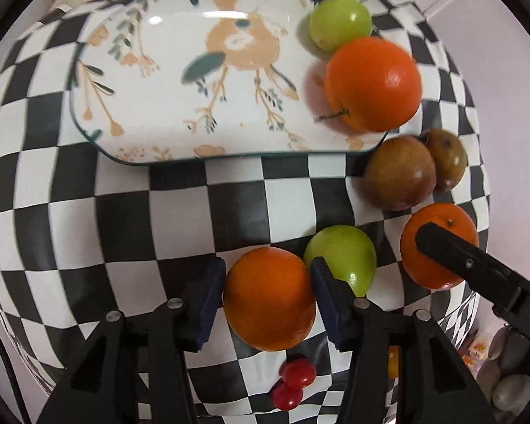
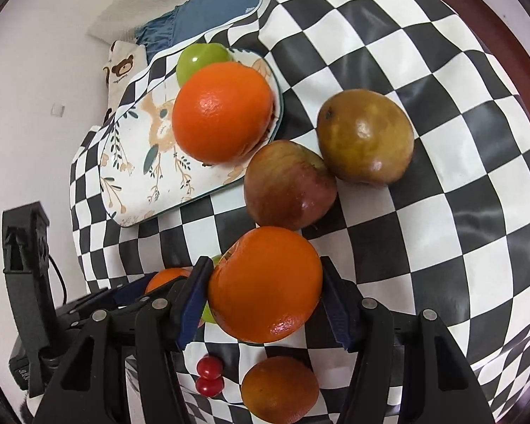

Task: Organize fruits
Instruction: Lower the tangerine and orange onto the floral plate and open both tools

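Below the plate (image 1: 208, 155), left gripper (image 1: 266, 305) is partly open w/ an orange (image 1: 269, 298) between its pads, grip unclear; right gripper (image 2: 261, 300) clamps another orange (image 2: 265, 284).

Tablecloth (image 1: 123, 219): bears all items.
Plate (image 1: 166, 81): far side; 1 orange (image 1: 372, 83) at its right end, 1 round fruit (image 1: 339, 23) touching behind it.
2 apples (image 2: 289, 185) (image 2: 365, 137): side by side, touching, just right of the plate's near corner.
2 oranges (image 1: 269, 298) (image 2: 265, 284): nearer, another round fruit (image 1: 341, 256) between them.
2 cherry tomatoes (image 1: 293, 383): nearest edge, touching; 1 small citrus (image 2: 279, 388) right of them.
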A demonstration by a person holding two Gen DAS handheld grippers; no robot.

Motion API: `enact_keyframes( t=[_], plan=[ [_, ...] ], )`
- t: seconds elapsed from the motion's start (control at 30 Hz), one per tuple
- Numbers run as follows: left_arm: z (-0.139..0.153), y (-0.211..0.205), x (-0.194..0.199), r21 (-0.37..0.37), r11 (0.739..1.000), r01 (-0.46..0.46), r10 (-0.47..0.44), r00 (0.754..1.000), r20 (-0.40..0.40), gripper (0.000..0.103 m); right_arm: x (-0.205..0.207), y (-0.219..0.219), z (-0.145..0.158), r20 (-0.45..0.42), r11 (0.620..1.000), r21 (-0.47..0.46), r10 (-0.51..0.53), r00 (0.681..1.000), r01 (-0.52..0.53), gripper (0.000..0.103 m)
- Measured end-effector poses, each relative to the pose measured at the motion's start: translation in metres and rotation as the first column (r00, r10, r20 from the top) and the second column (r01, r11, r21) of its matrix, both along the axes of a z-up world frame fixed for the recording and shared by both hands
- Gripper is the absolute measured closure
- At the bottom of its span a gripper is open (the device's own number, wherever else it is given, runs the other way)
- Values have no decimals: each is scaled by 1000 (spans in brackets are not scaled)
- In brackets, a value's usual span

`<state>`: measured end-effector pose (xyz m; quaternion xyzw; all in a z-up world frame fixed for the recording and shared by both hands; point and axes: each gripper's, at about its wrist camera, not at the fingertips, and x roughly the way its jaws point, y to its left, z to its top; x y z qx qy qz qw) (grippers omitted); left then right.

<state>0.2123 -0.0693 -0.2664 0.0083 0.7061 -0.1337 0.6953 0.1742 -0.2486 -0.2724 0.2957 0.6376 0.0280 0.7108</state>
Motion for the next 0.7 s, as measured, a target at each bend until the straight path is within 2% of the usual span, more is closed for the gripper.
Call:
enact_keyframes(
  t=[0.07,0.17,0.2,0.23,0.27,0.37,0.4,0.43,0.53,0.63,0.7],
  plan=[
    [11,1,1,12,1000,14,-14,999,38,57,1,-2,4,13,1000,1,-3,1000,3,41],
    [30,8,8,-18,1000,13,-12,998,63,59,4,-2,13,35,1000,11,-4,999,4,41],
    [39,12,12,-29,1000,2,0,997,72,63,6,0,18,44,1000,15,0,999,-1,41],
    [43,16,16,-42,999,-1,4,997,78,80,10,1,23,57,1000,19,5,998,-6,41],
    [50,21,22,-60,998,-7,12,996,86,85,15,3,27,66,1000,23,9,998,-11,41],
    [70,27,46,-71,997,-28,37,990,136,84,37,11,43,105,999,31,31,994,-34,41],
    [71,28,57,-59,998,-34,43,987,155,84,49,14,48,121,999,21,44,992,-47,41],
    [65,26,63,-64,997,-33,41,990,137,84,60,18,52,134,998,7,60,989,-61,41],
    [43,25,64,-118,993,-21,25,999,28,81,91,26,52,140,996,-19,90,986,-89,41],
    [16,17,50,-144,990,4,-12,998,-56,67,106,25,54,149,995,-39,99,984,-94,41],
    [12,14,50,-172,985,-25,15,998,-55,53,105,19,54,155,996,-43,90,984,-84,41]
  ],
)
